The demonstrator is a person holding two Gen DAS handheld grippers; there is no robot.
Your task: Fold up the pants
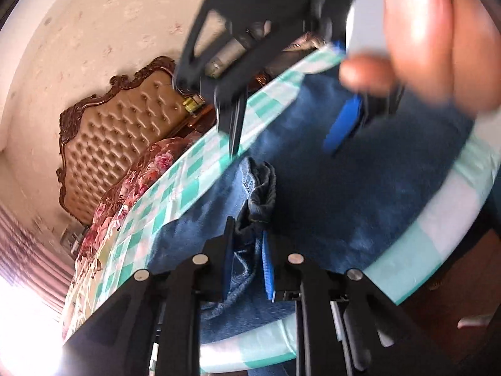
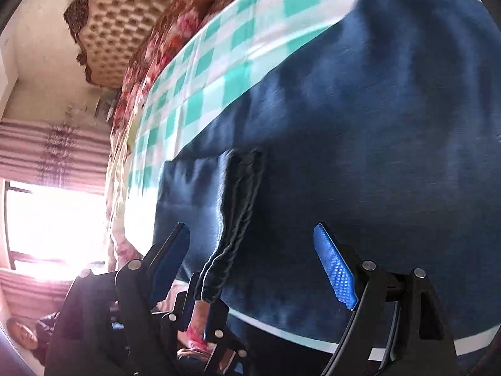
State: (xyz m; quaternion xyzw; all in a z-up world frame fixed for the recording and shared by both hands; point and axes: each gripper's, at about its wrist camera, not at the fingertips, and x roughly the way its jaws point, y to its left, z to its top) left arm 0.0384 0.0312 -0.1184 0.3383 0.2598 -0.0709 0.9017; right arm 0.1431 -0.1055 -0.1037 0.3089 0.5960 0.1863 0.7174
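Pants (image 2: 360,156) spread dark blue across checked table (image 2: 225,50), hem (image 1: 258,194) pinched and lifted by left gripper (image 1: 249,266). Right gripper (image 2: 250,269) gaping wide, holding nothing, poised near same hem. Probably mid-fold; more folds and smoothing likely left.

Pants (image 2: 360,144) on checked bedsheet (image 2: 225,53)
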